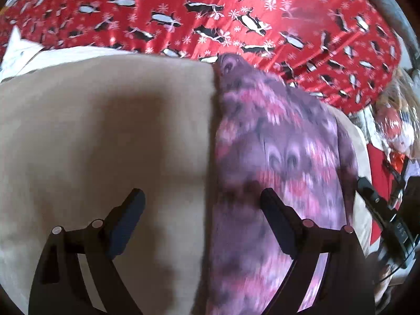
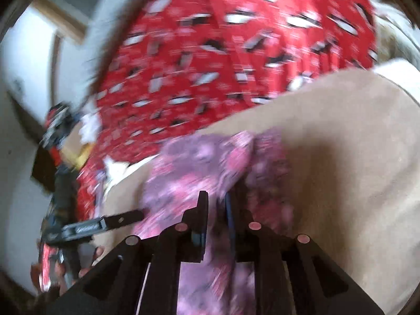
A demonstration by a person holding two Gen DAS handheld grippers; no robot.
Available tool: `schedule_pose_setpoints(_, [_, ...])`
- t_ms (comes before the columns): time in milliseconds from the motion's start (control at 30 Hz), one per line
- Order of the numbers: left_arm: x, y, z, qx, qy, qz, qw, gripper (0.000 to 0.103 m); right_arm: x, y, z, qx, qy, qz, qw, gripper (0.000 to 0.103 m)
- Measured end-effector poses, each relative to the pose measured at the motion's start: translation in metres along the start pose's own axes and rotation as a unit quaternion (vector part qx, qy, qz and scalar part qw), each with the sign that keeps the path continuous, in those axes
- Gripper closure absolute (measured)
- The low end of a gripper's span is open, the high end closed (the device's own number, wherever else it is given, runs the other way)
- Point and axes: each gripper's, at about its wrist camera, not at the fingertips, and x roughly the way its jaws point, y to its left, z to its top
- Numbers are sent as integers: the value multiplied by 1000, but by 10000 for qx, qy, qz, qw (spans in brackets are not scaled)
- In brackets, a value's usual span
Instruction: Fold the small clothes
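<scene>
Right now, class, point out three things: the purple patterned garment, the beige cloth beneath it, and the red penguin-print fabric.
purple patterned garment (image 1: 278,141): left wrist view, middle of its patterned surface.
beige cloth (image 1: 105,120): left wrist view, bare area left of the garment.
red penguin-print fabric (image 1: 210,13): left wrist view, upper middle stretch.

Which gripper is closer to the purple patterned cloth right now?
Right. The right gripper has its narrow jaws closed around a fold of the purple patterned cloth. The left gripper hovers open above its left edge, gripping nothing.

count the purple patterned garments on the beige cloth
1: the purple patterned garment lies along the beige cloth, its near end between the right gripper fingers. Others may be hidden.
</scene>
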Motion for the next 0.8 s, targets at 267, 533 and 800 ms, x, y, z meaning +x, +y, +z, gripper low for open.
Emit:
schedule_pose_setpoints(267, [-13, -20, -40, 379, -162, 738, 9964, 12, -9, 24, -34, -930, 633, -968, 9889, 70])
schedule_pose_setpoints(533, [-8, -29, -84, 480, 8, 937, 9944, 11, -42, 29, -83, -979, 1173, -729, 9856, 95])
schedule_pose_setpoints(800, [-16, -22, -82, 423, 97, 785, 9960, 12, -42, 13, -91, -1003, 1162, -1279, 9798, 86])
